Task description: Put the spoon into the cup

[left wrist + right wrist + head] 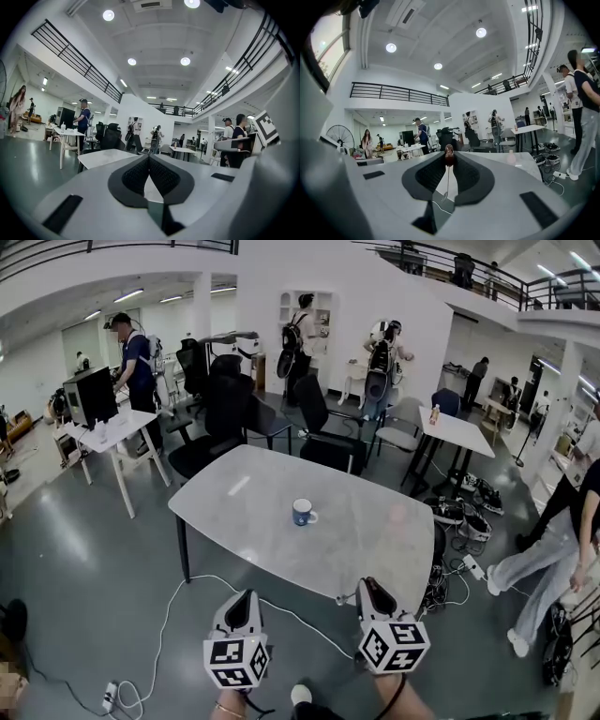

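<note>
A large open hall with a grey floor, a railed upper gallery and several people at distant desks is seen. At its middle stands a pale, marble-patterned worktop (pixel 253 512). A small blue-and-white ceramic cup (pixel 303 512) is set upright near the middle of that worktop, with its handle to the right.

The right gripper (pixel 367 587) is held at the near edge of the worktop, well apart from the cup. Its fingers are closed on a slender metal spoon (pixel 449 153), whose reddish-brown rounded end is pinched at the fingertips while the thin stem hangs down between the pads. The left gripper (pixel 149 157) is held to the left, off the near edge of the worktop. Its fingers are pressed together with nothing between them.

The step in hand is judged to be the carrying of the spoon toward the cup. The right gripper would next have to be moved far and slightly left until it is above the cup's mouth. The spoon would then be lowered in and released.
</note>
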Demonstrator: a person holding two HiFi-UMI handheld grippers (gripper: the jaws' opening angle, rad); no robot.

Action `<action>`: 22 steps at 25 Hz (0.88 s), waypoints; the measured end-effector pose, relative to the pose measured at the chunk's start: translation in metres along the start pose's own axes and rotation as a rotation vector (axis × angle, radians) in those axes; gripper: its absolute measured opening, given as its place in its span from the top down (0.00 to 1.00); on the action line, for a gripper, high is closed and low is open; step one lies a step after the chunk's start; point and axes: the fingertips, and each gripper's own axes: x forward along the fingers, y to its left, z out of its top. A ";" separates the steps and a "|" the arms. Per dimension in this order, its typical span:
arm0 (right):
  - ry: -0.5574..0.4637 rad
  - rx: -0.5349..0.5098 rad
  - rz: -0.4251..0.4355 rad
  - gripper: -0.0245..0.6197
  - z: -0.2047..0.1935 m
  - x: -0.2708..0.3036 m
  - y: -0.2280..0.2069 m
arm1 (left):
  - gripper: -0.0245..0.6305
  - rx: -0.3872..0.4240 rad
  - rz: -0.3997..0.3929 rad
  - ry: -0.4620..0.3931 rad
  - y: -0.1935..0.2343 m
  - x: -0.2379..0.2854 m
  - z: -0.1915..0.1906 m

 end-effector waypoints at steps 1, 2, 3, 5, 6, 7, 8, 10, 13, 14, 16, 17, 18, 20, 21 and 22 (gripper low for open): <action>0.000 0.000 0.002 0.85 0.002 0.009 -0.001 | 0.93 0.000 0.001 0.000 0.003 0.009 0.002; 0.000 -0.001 0.004 0.85 0.004 0.018 -0.003 | 0.93 0.001 0.002 0.000 0.005 0.018 0.005; -0.002 -0.003 0.007 0.85 0.007 0.026 -0.005 | 0.93 0.005 0.001 -0.001 0.005 0.027 0.008; -0.006 -0.007 0.011 0.85 0.013 0.042 -0.013 | 0.93 0.014 0.002 -0.009 0.005 0.045 0.015; -0.008 -0.008 0.012 0.85 0.015 0.050 -0.017 | 0.93 0.016 0.003 -0.014 0.004 0.055 0.018; -0.009 -0.009 0.014 0.85 0.018 0.058 -0.022 | 0.93 0.016 0.003 -0.019 0.003 0.065 0.021; -0.009 -0.009 0.015 0.85 0.020 0.066 -0.026 | 0.93 0.017 0.003 -0.023 0.002 0.075 0.024; -0.006 -0.012 0.018 0.85 0.023 0.080 -0.034 | 0.93 0.018 0.002 -0.024 0.002 0.092 0.027; -0.008 -0.009 0.018 0.85 0.026 0.101 -0.045 | 0.93 0.023 0.002 -0.019 0.002 0.115 0.026; -0.009 -0.006 0.017 0.85 0.026 0.107 -0.048 | 0.93 0.027 0.002 -0.016 0.002 0.122 0.026; -0.008 0.000 0.016 0.85 0.026 0.120 -0.055 | 0.93 0.036 0.001 -0.011 0.003 0.134 0.025; -0.006 0.004 0.015 0.85 0.026 0.126 -0.058 | 0.93 0.040 0.002 -0.009 0.004 0.140 0.025; -0.003 0.010 0.014 0.85 0.025 0.132 -0.060 | 0.93 0.042 0.004 -0.006 0.005 0.145 0.024; 0.008 0.025 0.014 0.85 0.022 0.143 -0.063 | 0.93 0.044 0.010 0.004 0.009 0.153 0.024; 0.015 0.029 0.017 0.85 0.020 0.148 -0.063 | 0.93 0.044 0.014 0.009 0.012 0.157 0.023; 0.022 0.029 0.021 0.86 0.018 0.153 -0.063 | 0.93 0.044 0.018 0.014 0.014 0.160 0.022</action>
